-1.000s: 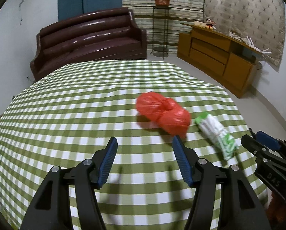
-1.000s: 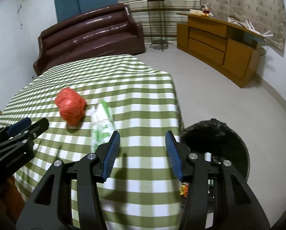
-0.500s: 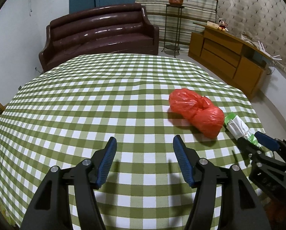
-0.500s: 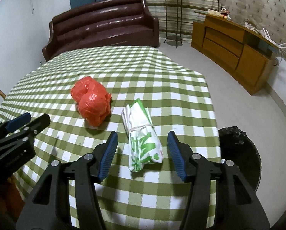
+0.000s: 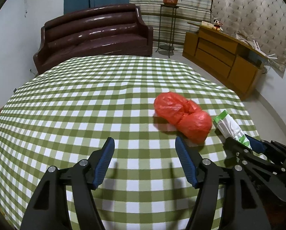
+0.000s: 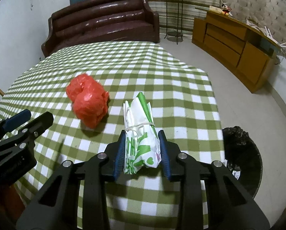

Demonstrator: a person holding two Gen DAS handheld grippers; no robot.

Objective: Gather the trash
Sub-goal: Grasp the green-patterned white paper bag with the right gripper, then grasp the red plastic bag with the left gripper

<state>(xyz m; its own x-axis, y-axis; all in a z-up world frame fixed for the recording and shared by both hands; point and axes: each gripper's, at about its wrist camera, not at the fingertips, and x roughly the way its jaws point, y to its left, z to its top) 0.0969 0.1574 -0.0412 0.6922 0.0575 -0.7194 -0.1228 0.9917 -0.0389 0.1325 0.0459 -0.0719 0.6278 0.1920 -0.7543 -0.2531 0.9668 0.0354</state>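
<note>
Green-and-white paper wrapper bundle (image 6: 141, 134), rubber band round its middle, lies lower centre of the right wrist frame, near the bench's right edge. Right tool (image 6: 142, 153) has just been closing and its blue pads press both sides of the bundle's near end; clamped on it. Looks light, soft and crushable; paper may slip out of a loose grip. Best hold is near the rubber band, where the layers are bunched tightest.

Red plastic bag (image 5: 183, 117), knotted and crumpled, sits just left of the bundle, right of centre in the left wrist frame. Likely light and squashy, thin film slippery; take it across the fat lobe or at the knot. Left tool (image 5: 144, 163) has just been opening, jaws apart, nothing between them, hovering short of the bag.

Bench (image 5: 75, 105) has a green-and-white checked cloth, slightly wrinkled, could drag. Black-lined bin (image 6: 240, 153) stands on the floor at lower right, beside the bench. Room: brown leather sofa (image 5: 93, 32), wooden sideboard (image 5: 221, 53), plant stand (image 5: 168, 19), pale floor.
</note>
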